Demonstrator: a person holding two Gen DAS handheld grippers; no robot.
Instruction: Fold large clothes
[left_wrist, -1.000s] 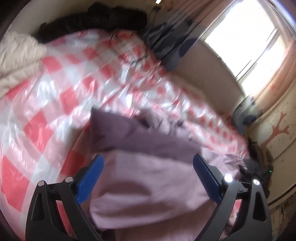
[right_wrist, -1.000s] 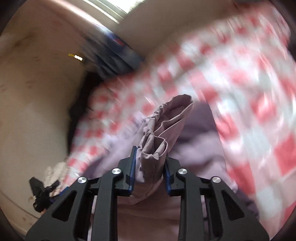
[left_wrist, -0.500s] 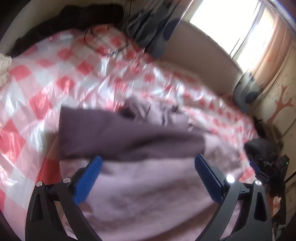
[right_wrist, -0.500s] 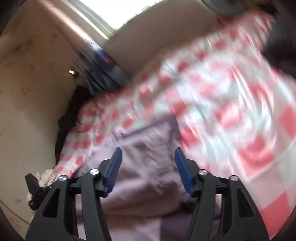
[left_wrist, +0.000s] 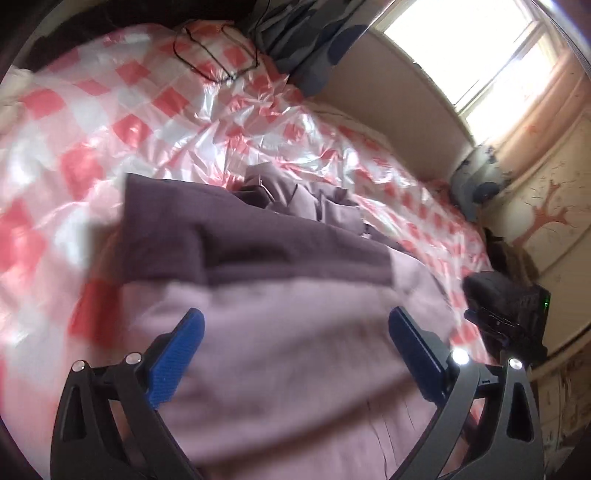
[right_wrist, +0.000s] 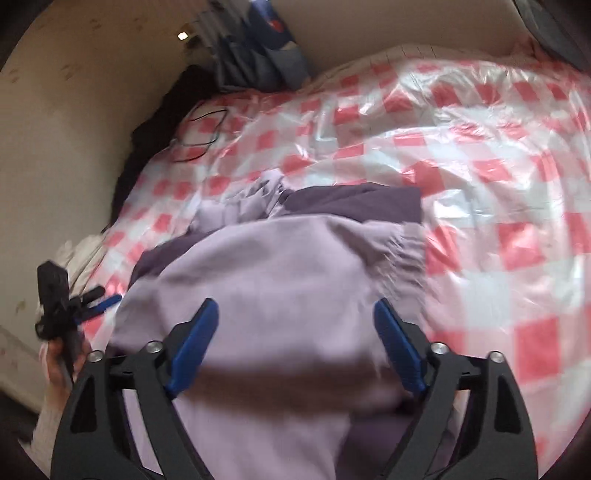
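Both jaws empty over a lilac garment laid on the bed

Left wrist view: the left gripper (left_wrist: 295, 345) stands wide open above the lilac garment (left_wrist: 295, 350), nothing pinched — the cloth lies on the checked plastic sheet (left_wrist: 92, 122) covering the bed, a darker purple fold (left_wrist: 240, 243) across its far edge; right wrist view: the right gripper (right_wrist: 295, 338) has its jaws opening, pads clear of the garment below — likely let go so the fold can settle flat.

Black two-finger grippers with blue pads

Left gripper (left_wrist: 295, 347) and right gripper (right_wrist: 295, 338): black triangular-cutout frames, silver screws, ribbed blue pads (left_wrist: 173, 365).
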